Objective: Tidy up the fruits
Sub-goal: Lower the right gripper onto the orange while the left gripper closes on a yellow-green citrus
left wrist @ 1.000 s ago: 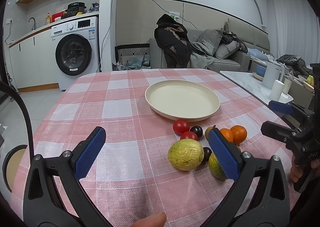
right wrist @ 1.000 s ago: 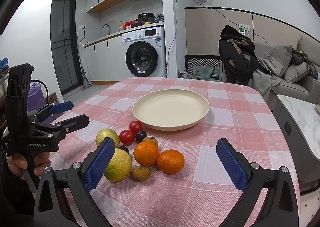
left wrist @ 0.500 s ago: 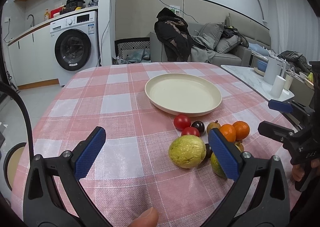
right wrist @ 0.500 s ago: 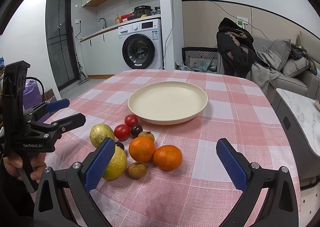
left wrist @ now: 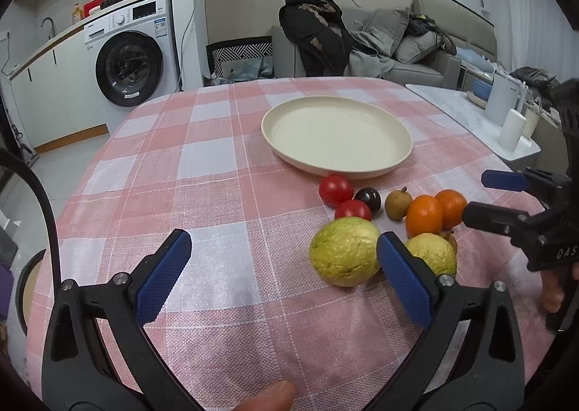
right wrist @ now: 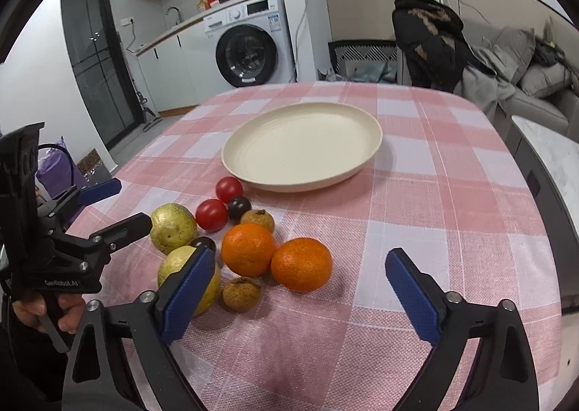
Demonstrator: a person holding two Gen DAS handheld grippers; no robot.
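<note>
A cream plate [left wrist: 336, 136] [right wrist: 302, 147] sits bare in the middle of the pink checked table. In front of it lies a cluster of fruit: two yellow-green guavas [left wrist: 343, 256] [right wrist: 173, 228], two oranges [left wrist: 424, 215] [right wrist: 301, 264], two red tomatoes [left wrist: 336, 189] [right wrist: 211, 214], dark plums [right wrist: 239, 207] and small brown fruits [right wrist: 241, 294]. My left gripper [left wrist: 284, 275] is open and empty, just left of the near guava. My right gripper [right wrist: 302, 289] is open and empty, over the near orange.
The tablecloth [left wrist: 202, 165] covers the table to its rounded edges. A washing machine [left wrist: 126, 56] and counter stand at the back left. A sofa with a dark coat [left wrist: 315, 34] is behind. A side table with white containers [left wrist: 503, 110] stands to the right.
Both grippers have moved forward and lower toward the fruit cluster, which looks nearer now. Both stay open. The fruit has not moved.
</note>
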